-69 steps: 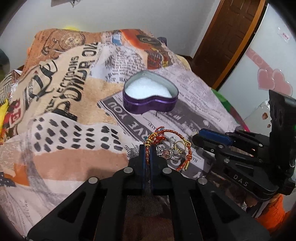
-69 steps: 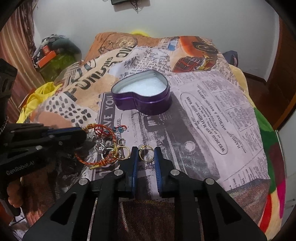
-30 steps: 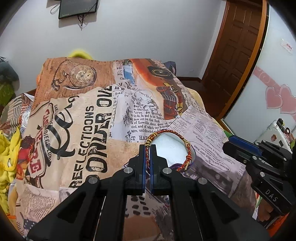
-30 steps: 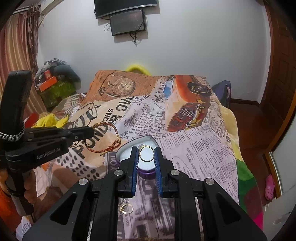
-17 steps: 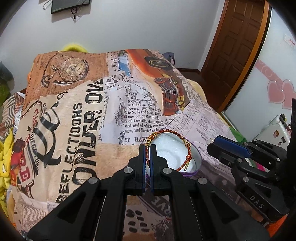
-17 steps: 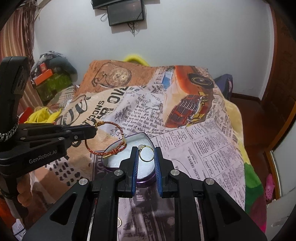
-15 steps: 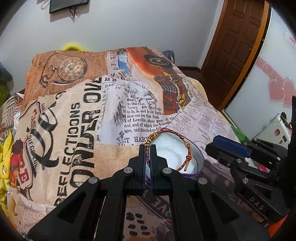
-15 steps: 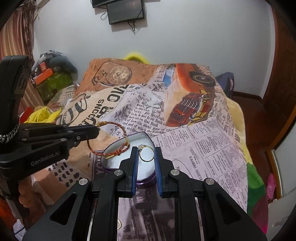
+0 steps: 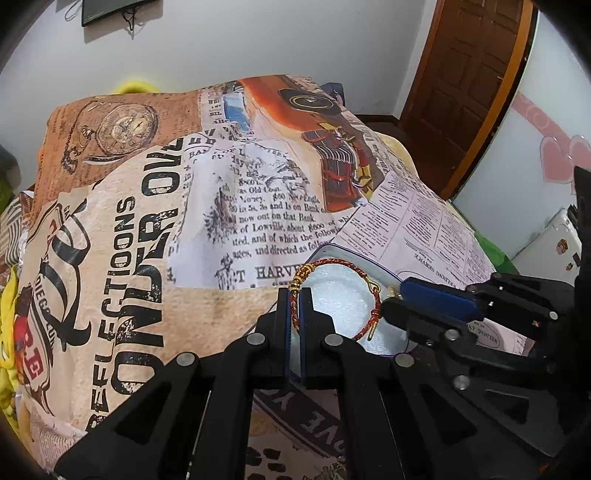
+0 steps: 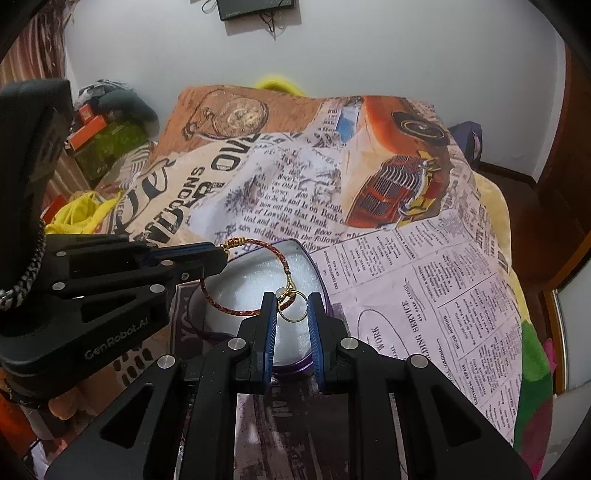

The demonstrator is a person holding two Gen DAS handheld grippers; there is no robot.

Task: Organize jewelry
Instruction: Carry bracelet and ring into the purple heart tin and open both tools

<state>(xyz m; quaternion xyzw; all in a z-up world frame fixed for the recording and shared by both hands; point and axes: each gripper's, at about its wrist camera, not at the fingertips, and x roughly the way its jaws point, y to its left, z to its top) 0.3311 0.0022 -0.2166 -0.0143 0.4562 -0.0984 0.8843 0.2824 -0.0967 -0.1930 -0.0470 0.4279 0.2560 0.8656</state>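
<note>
A purple heart-shaped tin (image 9: pixel 369 255) with white foam inside sits on the printed blanket; it also shows in the right wrist view (image 10: pixel 320 280). My left gripper (image 9: pixel 295 295) is shut on a red and gold braided bracelet (image 9: pixel 373 284), held over the tin. In the right wrist view the left gripper (image 10: pixel 218 258) holds that bracelet (image 10: pixel 236 310) above the foam. My right gripper (image 10: pixel 291 306) is shut on a small gold ring (image 10: pixel 293 308), over the tin's near side and touching the bracelet's clasp end. The right gripper (image 9: pixel 391 299) sits at the tin's right edge.
The blanket (image 9: pixel 155 206) covers a bed. A brown door (image 9: pixel 469 81) stands at the back right. Yellow cloth (image 10: pixel 79 212) and boxes (image 10: pixel 88 125) lie at the bed's left side. A screen (image 10: pixel 255 7) hangs on the white wall.
Both grippers have moved closer together over the tin. The ring and the bracelet's clasp end now meet above the foam.
</note>
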